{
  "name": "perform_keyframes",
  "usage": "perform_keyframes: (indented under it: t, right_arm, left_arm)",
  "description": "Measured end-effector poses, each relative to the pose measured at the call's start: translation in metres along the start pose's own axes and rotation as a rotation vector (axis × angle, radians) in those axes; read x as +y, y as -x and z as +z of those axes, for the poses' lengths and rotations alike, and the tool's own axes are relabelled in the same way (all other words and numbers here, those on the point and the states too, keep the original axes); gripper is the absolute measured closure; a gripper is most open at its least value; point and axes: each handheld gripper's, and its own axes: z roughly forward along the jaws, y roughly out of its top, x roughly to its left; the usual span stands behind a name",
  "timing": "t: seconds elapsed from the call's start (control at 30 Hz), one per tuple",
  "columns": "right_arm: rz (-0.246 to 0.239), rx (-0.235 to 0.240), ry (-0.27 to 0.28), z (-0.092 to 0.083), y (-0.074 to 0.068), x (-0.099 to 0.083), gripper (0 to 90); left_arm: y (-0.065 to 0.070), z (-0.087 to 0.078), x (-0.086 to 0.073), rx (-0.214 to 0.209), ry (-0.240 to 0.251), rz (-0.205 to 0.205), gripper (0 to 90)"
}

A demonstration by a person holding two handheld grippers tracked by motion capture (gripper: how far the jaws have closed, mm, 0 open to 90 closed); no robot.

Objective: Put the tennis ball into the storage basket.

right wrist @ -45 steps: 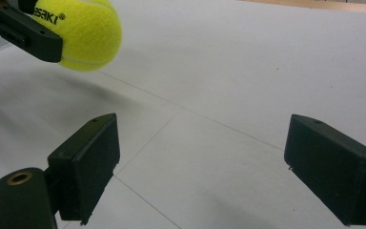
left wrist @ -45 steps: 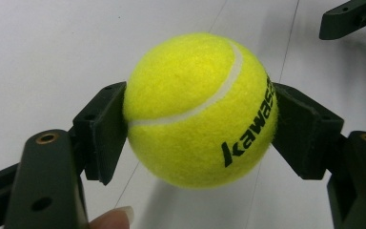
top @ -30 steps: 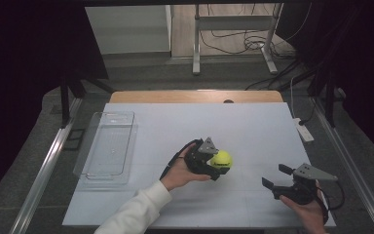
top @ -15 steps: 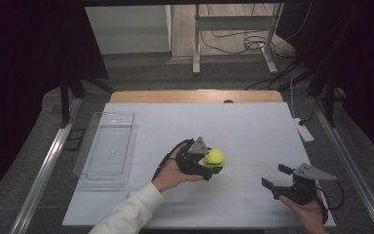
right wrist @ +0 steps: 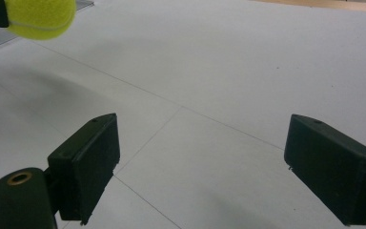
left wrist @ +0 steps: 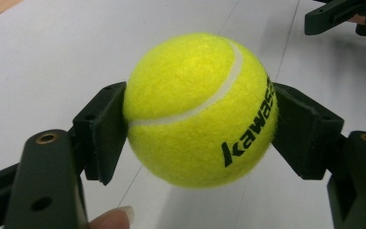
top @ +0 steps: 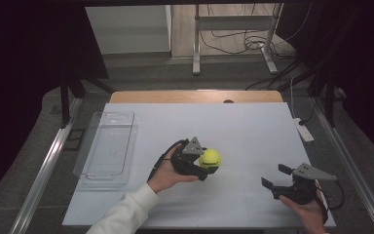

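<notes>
In the high view, a yellow tennis ball (top: pixel 210 158) is seen clamped in the left gripper (top: pixel 205 165), near the middle of the white bench (top: pixel 253 126). The gripper is carried by the left hand (top: pixel 168 171), which comes in from the lower edge on a white sleeve (top: pixel 121 214). A clear plastic tray (top: pixel 106 148) is seen lying at the left side of the bench, well apart from the ball. The right gripper (top: pixel 275 178) is held by the right hand (top: pixel 308 209) near the lower right corner of the bench, with its jaws spread wide and nothing between them.

In the left gripper view, the ball (left wrist: pixel 200 109) is seen squeezed between the two black jaws, one pressed against its left side and the other against its right. The ball is lifted clear of the bench (left wrist: pixel 52 57), and black lettering is printed on its lower right. A fingertip (left wrist: pixel 112 218) is seen at the bottom edge, below the ball.

In the right gripper view, the jaws are seen standing wide apart over the bare bench (right wrist: pixel 219 71). The ball (right wrist: pixel 40 18) is seen far off at the upper left corner, well apart from these jaws.
</notes>
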Motion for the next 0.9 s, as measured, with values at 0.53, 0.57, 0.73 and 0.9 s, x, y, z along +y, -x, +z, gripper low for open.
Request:
perform_keyframes:
  t: [0.53,0.57,0.73,0.9]
  right_arm:
    - [-0.002,-0.001,-0.003,0.001,0.000,0.000,11.7]
    - [-0.003,-0.001,-0.002,0.001,0.000,0.000,11.7]
    - [-0.003,-0.001,-0.003,0.001,-0.001,0.000,11.7]
    - [-0.005,-0.001,-0.003,0.001,-0.001,0.000,11.6]
  left_arm:
    - [-0.005,-0.013,-0.012,0.006,-0.008,-0.016,26.5]
    - [-0.005,-0.014,-0.013,0.006,-0.009,-0.012,26.5]
    - [-0.006,-0.017,-0.015,0.010,-0.006,-0.018,26.5]
    - [-0.006,-0.020,-0.019,0.009,-0.007,-0.024,26.5]
